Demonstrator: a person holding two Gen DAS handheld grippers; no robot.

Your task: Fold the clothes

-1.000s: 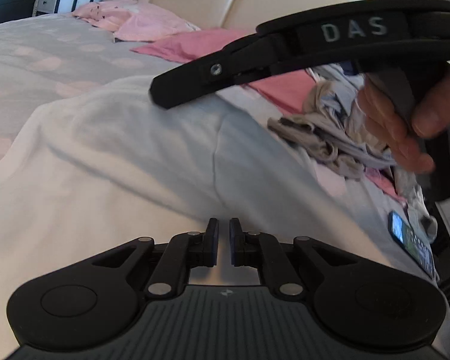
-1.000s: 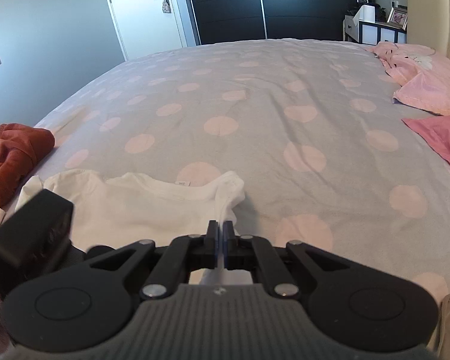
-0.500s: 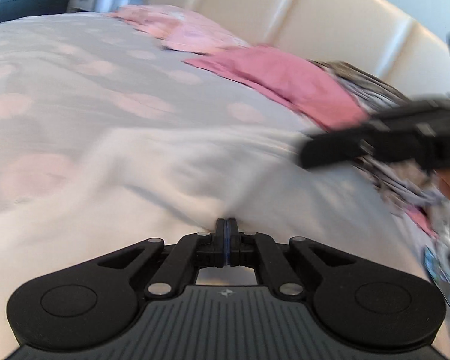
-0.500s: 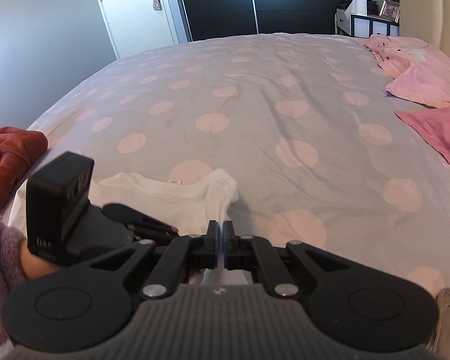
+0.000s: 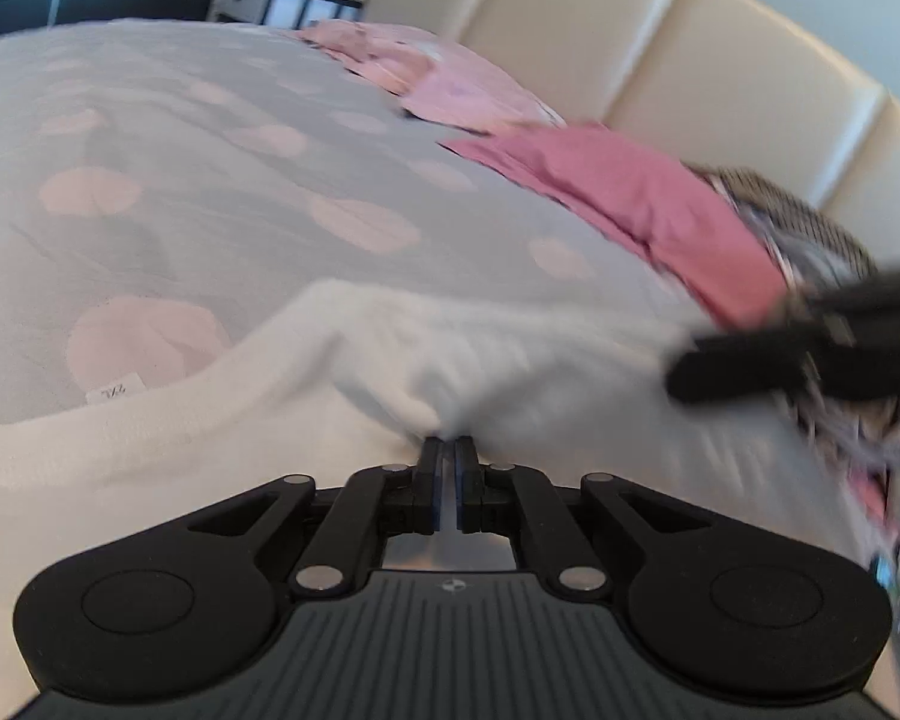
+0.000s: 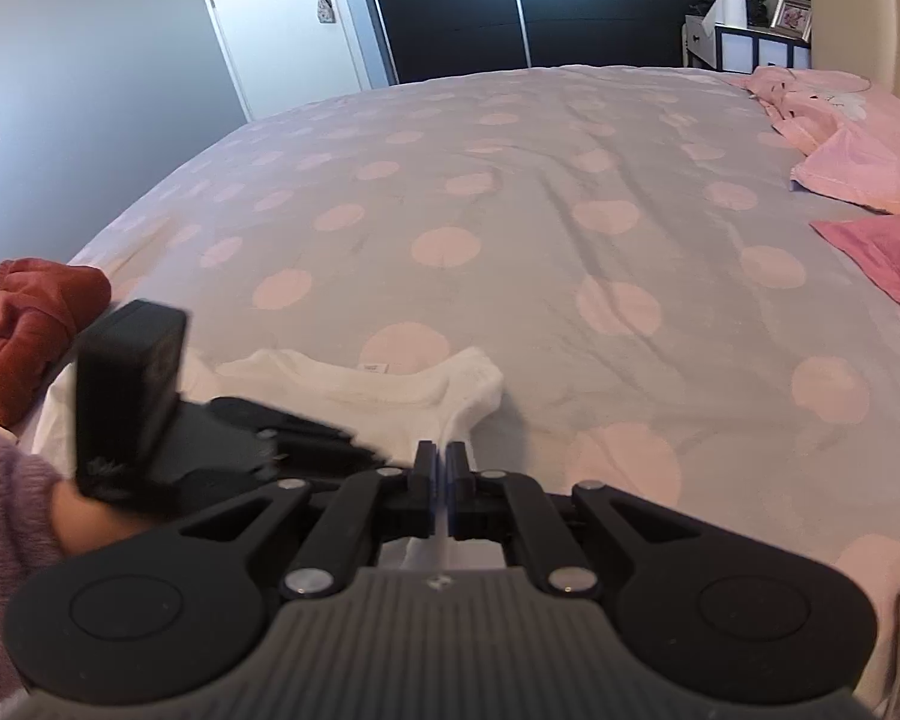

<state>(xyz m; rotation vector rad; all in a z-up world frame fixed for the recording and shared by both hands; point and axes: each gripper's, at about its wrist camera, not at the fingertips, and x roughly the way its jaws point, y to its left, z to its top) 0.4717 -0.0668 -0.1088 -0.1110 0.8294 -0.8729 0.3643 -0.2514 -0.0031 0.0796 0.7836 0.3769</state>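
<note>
A white top lies flat on the grey bed cover with pink dots, its neckline and label facing away. My right gripper is shut on a pinch of its fabric by the right shoulder. The left gripper's black body, held by a hand in a lilac sleeve, crosses the top just to the left. In the left wrist view, the left gripper is shut on a raised fold of the white top. The right gripper's fingers show as a blurred black bar at the right.
A rust-red garment lies at the bed's left edge. Light pink bedding and a darker pink pillow lie by the cream headboard. A heap of mixed clothes sits near the right gripper. Dark wardrobe and a door stand beyond the bed.
The left gripper, open a second ago, has shut on a fold of the white top and swung toward the neckline. It now appears in the right wrist view. The right gripper stayed shut.
</note>
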